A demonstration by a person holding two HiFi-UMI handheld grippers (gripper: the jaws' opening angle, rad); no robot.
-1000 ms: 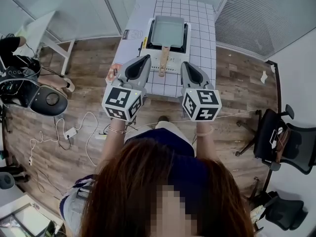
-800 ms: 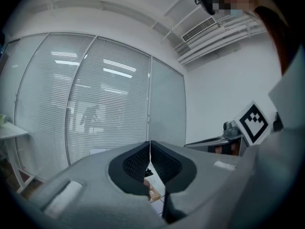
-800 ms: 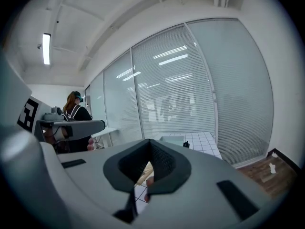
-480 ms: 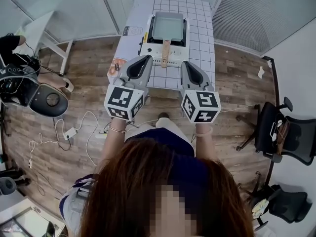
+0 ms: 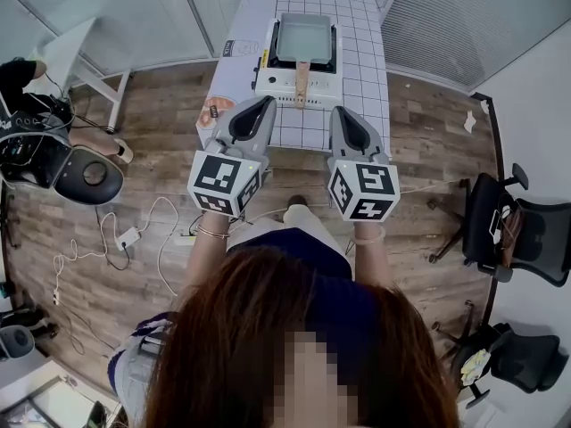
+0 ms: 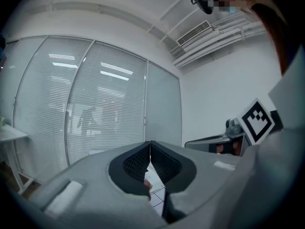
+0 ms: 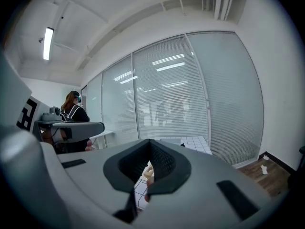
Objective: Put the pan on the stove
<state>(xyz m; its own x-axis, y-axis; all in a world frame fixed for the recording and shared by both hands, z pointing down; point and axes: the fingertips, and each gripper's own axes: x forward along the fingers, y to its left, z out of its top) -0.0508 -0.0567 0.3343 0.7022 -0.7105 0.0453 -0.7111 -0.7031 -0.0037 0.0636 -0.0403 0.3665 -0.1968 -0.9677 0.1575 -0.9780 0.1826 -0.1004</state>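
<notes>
A rectangular grey pan (image 5: 303, 38) with a wooden handle (image 5: 302, 83) sits on the white portable stove (image 5: 281, 85) on the white tiled table (image 5: 366, 61). The handle points toward me over the stove's front. My left gripper (image 5: 265, 103) and right gripper (image 5: 337, 112) hover side by side just short of the table's near edge, both pointing at the stove. In the left gripper view the jaws (image 6: 150, 146) meet with nothing between them. The right gripper (image 7: 150, 143) looks the same in its own view, shut and empty.
A small orange object (image 5: 214, 112) lies at the table's near left corner. Black office chairs (image 5: 522, 239) stand on the right. A round black device (image 5: 85, 176) and loose cables (image 5: 125, 239) lie on the wooden floor at left. Another person (image 7: 74, 109) stands in the background.
The table with the stove and pan has slid farther up the head view, so both grippers have drawn back from it a little. Both stay shut and empty.
</notes>
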